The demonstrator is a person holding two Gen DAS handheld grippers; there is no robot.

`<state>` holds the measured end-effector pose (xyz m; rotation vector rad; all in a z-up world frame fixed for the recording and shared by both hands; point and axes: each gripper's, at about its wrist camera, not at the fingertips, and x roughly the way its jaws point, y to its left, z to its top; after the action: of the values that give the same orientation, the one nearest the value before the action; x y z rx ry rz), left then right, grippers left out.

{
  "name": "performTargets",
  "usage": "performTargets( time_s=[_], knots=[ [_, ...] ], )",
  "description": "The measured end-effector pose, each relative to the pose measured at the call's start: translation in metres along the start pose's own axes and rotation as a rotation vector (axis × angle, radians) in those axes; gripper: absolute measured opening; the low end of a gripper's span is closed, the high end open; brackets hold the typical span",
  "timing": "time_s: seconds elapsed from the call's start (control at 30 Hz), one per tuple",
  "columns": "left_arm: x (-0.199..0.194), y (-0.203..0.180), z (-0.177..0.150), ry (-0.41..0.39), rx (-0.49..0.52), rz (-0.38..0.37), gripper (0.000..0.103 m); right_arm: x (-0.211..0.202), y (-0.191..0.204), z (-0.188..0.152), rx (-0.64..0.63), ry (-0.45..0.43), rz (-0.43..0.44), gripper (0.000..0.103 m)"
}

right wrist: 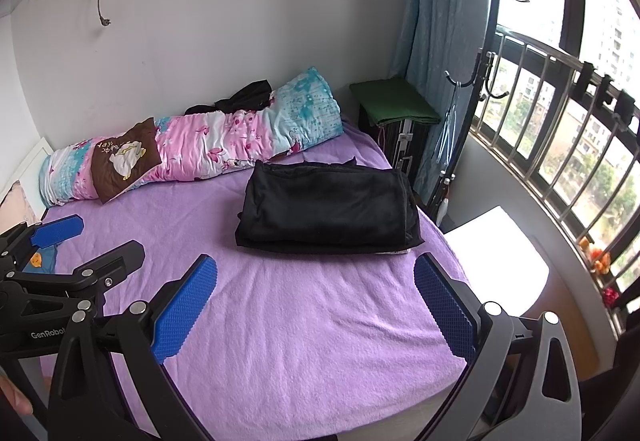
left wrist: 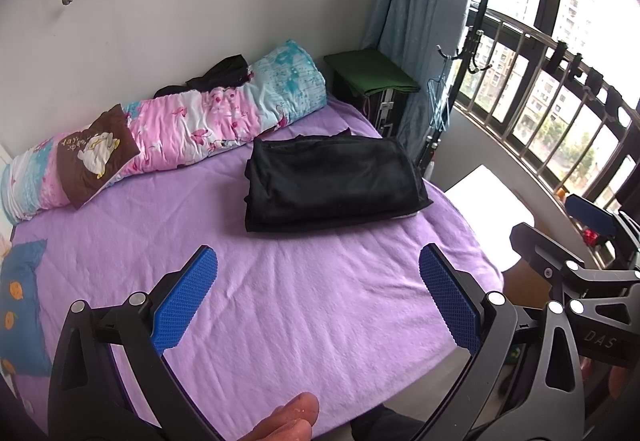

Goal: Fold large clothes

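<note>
Purple bedsheet point(left wrist: 280, 305) is carrying a folded black garment point(left wrist: 332, 185) at one o'clock; left gripper point(left wrist: 318, 305) and right gripper point(right wrist: 316, 307) are hovering released, empty.

We see the right claw point(right wrist: 316, 305) spread wide at the bottom of the frame over the purple bed point(right wrist: 288, 329). At centre lies a folded black garment point(right wrist: 328, 213), perhaps trousers; the left claw point(right wrist: 92, 243) sits at left, also parted.

Both grippers, left point(left wrist: 318, 295) and right point(right wrist: 316, 297), share one build: black skeletal arms with triangular cut-outs, silver round pivot screws, blue dimpled pads point(left wrist: 184, 305). White "GenRobot" lettering marks the left one's body.
</note>
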<state>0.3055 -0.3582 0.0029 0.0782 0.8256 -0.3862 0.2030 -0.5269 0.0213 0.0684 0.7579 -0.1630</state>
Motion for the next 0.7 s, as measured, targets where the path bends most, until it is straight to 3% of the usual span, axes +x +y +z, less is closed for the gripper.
performTargets(
  time_s=[0.7],
  knots=[
    [-0.0004,-0.0002,-0.0001,0.001,0.002,0.0,0.097,-0.0011,0.0004,0.0007,0.003,0.004,0.002,0.097]
  ],
)
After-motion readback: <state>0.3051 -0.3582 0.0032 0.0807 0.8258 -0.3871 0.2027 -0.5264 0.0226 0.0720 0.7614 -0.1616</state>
